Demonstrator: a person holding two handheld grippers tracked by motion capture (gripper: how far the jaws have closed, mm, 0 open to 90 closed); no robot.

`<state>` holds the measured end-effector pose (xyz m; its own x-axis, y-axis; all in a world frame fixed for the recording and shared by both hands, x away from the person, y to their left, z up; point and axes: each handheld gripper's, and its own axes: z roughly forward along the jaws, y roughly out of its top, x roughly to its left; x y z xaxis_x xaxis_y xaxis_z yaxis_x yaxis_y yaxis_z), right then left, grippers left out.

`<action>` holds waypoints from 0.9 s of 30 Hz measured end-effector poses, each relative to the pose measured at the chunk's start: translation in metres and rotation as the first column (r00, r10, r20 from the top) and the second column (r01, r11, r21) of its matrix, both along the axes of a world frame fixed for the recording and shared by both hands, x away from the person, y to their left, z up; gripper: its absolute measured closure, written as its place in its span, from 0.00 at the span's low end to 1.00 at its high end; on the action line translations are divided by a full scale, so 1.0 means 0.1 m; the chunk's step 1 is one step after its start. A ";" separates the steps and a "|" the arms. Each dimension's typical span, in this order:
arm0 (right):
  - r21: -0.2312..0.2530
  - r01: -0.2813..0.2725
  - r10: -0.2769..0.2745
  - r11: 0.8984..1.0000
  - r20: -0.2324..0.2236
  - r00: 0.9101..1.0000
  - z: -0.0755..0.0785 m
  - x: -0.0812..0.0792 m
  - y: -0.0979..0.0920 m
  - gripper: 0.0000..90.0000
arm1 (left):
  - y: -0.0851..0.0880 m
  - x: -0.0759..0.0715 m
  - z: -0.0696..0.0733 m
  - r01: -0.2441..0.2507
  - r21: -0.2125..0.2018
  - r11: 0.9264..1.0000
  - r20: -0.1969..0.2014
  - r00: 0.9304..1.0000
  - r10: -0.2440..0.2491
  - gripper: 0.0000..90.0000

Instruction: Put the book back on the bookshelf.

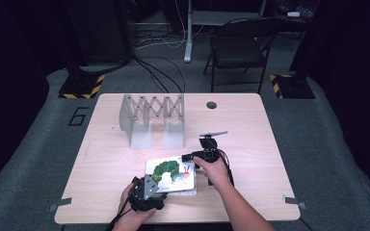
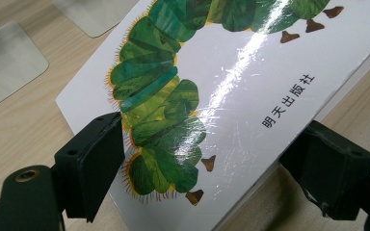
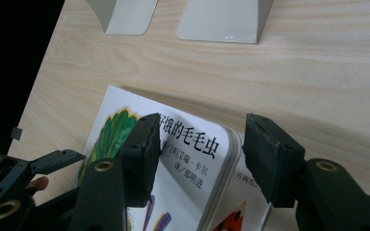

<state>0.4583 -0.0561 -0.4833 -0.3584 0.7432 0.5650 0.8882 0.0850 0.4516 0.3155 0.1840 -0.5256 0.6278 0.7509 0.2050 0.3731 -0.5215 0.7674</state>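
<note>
Rack (image 1: 152, 119) well behind book (image 1: 171, 174)

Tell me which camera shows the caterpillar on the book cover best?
The left gripper view: the caterpillar sits close and sharp there. The high view shows it small; the right gripper view catches just a green edge.

One camera looks down from high above the pale wooden surface (image 1: 250, 125). Two ride close, both seeing the white caterpillar picture book (image 2: 250, 91).
</note>
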 end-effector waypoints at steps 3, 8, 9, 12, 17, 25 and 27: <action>0.007 -0.009 0.009 1.000 -0.002 1.000 -0.02 0.00 0.02 0.52 | 0.00 0.00 0.00 0.000 0.001 1.000 0.000 1.000 0.000 0.18; 0.014 -0.023 0.023 1.000 -0.012 1.000 -0.04 0.01 0.07 0.53 | 0.00 0.00 0.00 0.002 0.001 1.000 0.002 1.000 -0.002 0.18; 0.014 -0.030 0.030 0.999 -0.011 0.999 -0.05 0.01 0.09 0.53 | 0.00 0.00 0.00 0.002 0.001 1.000 0.002 1.000 -0.002 0.18; 0.010 -0.032 0.032 0.999 -0.007 0.999 -0.05 0.01 0.10 0.53 | 0.00 0.00 0.00 0.002 0.002 1.000 0.001 1.000 -0.002 0.18; 0.019 -0.025 0.025 1.000 -0.015 1.000 -0.02 0.00 0.09 0.57 | 0.00 0.00 0.00 0.003 0.002 1.000 0.002 1.000 -0.003 0.18; 0.030 -0.024 0.025 0.999 -0.016 1.000 -0.01 0.01 0.07 0.60 | 0.02 0.03 0.04 0.024 0.022 0.999 -0.032 0.999 -0.024 0.17; 0.029 -0.021 0.022 0.999 -0.021 1.000 -0.02 0.01 0.07 0.60 | 0.03 0.02 0.05 0.024 0.018 1.000 -0.048 0.999 -0.023 0.17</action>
